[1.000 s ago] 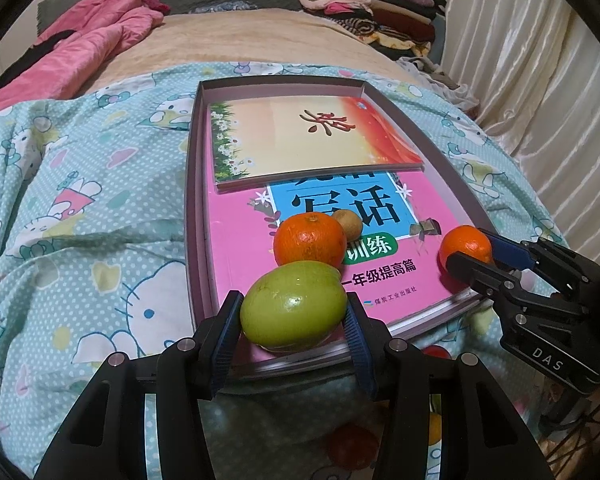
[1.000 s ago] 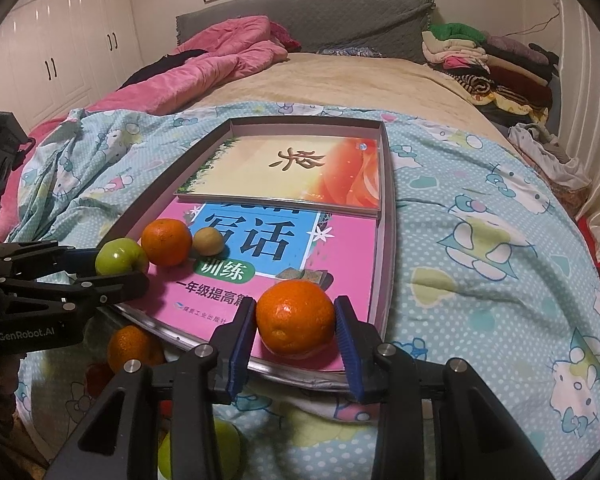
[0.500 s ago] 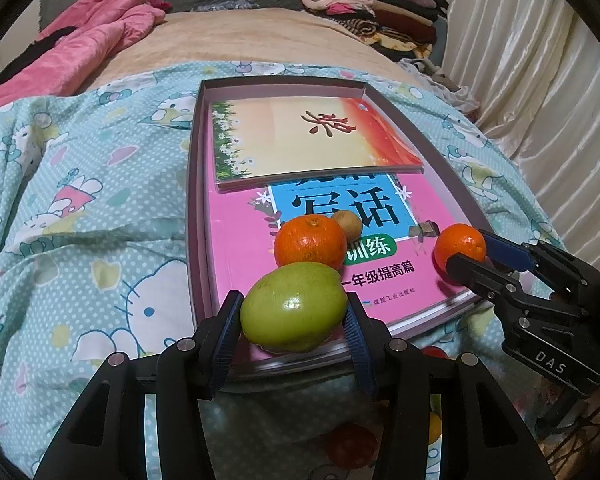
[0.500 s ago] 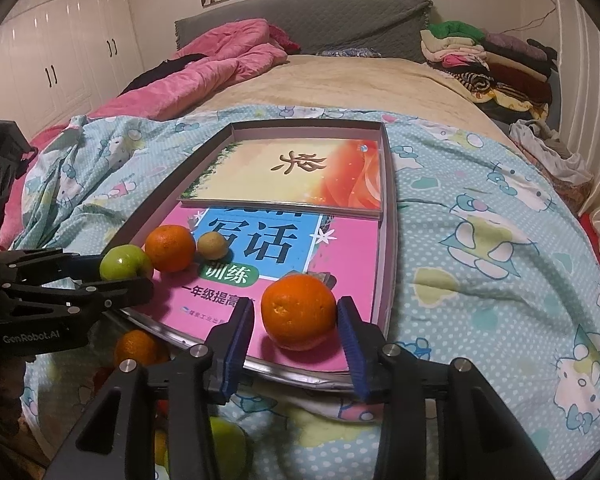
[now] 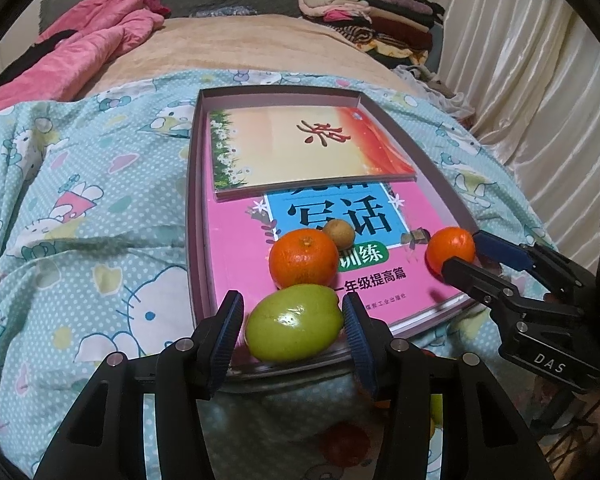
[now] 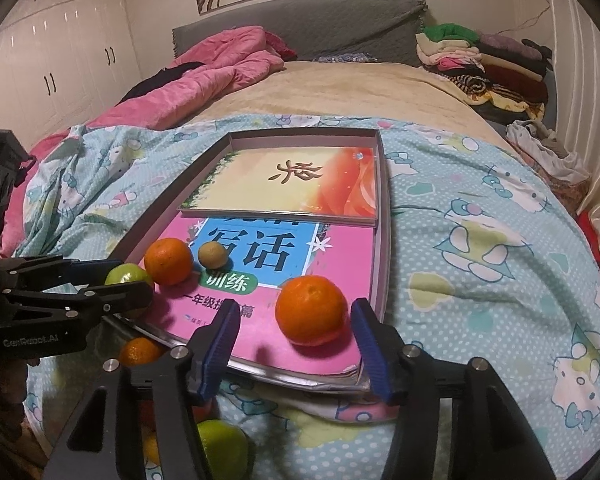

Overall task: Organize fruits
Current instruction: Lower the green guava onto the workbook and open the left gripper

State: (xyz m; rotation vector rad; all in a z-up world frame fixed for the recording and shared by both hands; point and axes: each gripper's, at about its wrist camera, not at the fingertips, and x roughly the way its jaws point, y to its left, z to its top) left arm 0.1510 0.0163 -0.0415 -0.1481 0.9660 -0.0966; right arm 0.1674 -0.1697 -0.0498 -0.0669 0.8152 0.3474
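A green fruit (image 5: 293, 322) rests on the pink book (image 5: 236, 264) at the tray's near edge, between the fingers of my left gripper (image 5: 292, 330), which stands open with small gaps on both sides. An orange (image 5: 303, 257) and a small brown fruit (image 5: 339, 233) sit just behind it. My right gripper (image 6: 296, 330) is open around a second orange (image 6: 311, 309), which rests on the pink book (image 6: 340, 256), nearer the right pad. The green fruit (image 6: 127, 274) also shows in the right wrist view.
The mauve tray (image 5: 198, 184) lies on a Hello Kitty sheet (image 5: 80, 220) and holds two books. More fruit lies below the bed edge: an orange (image 6: 140, 351) and a green fruit (image 6: 224, 446). A pink quilt (image 6: 204, 80) and folded clothes (image 6: 480, 60) lie behind.
Both grippers have opened. The green fruit and the right orange, held a second ago, now rest free on the pink book between the spread fingers.
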